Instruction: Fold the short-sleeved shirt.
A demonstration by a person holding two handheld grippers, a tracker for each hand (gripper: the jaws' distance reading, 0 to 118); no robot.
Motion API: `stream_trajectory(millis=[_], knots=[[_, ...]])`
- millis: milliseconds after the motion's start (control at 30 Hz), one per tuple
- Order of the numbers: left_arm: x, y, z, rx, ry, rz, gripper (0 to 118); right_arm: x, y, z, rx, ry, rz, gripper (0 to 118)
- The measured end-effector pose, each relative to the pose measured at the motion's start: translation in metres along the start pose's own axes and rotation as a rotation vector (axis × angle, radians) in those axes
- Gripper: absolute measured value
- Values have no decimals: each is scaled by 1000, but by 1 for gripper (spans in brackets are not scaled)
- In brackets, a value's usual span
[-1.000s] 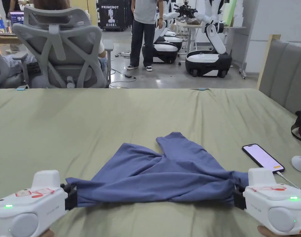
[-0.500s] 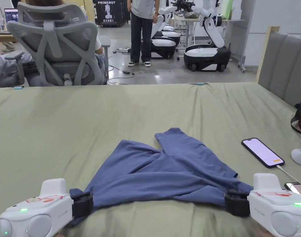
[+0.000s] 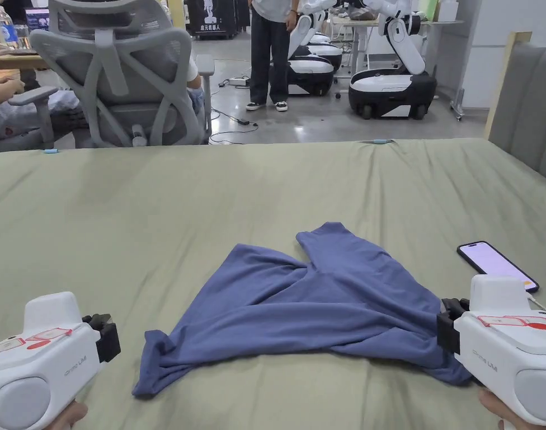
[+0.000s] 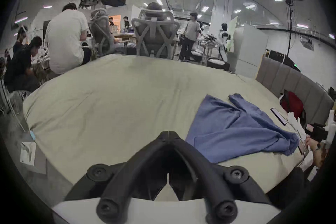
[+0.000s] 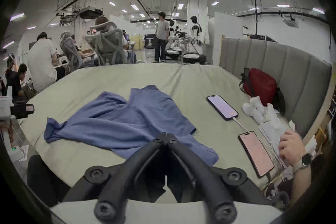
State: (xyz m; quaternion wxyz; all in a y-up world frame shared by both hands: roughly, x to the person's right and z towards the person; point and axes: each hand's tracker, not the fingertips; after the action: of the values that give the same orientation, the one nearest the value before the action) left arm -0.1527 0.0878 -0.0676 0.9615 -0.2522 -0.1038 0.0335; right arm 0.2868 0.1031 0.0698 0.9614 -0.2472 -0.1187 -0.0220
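A blue short-sleeved shirt (image 3: 322,302) lies crumpled on the green bed sheet (image 3: 154,213), spread wide along its near edge. My left gripper (image 3: 107,336) hovers left of the shirt's near left corner, apart from it. In the left gripper view its jaws (image 4: 168,134) are shut with nothing between them, and the shirt (image 4: 236,129) lies off to the right. My right gripper (image 3: 448,327) sits at the shirt's near right end. In the right gripper view its jaws (image 5: 166,135) are shut just above the flat shirt (image 5: 127,118), with no cloth seen between them.
A lit phone (image 3: 497,266) on a cable lies right of the shirt, and a second phone (image 5: 255,153) lies nearer. White socks (image 5: 254,109), a red bag (image 5: 260,84) and a person's hand (image 5: 291,146) are by the grey headboard (image 3: 526,95). An office chair (image 3: 121,84) and a standing person (image 3: 272,50) are beyond the bed.
Both grippers held the shirt's near corners stretched between them; now the shirt lies slack on the bed. The left gripper has drawn away to the left, off the cloth.
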Motion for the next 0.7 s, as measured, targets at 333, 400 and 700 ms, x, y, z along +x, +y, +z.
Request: stream_trajectory(millis=[333,400,700], knots=[[22,-33,-62,-175,6,-69,84,2,-2,-8,-30,32,-29,0],[25,-38,-73,-197,17,-81,76,2,-2,-10,-31,39,-38,0],[25,-38,-80,-220,-15,-9,2,3,1,-28,-62,42,5,0]])
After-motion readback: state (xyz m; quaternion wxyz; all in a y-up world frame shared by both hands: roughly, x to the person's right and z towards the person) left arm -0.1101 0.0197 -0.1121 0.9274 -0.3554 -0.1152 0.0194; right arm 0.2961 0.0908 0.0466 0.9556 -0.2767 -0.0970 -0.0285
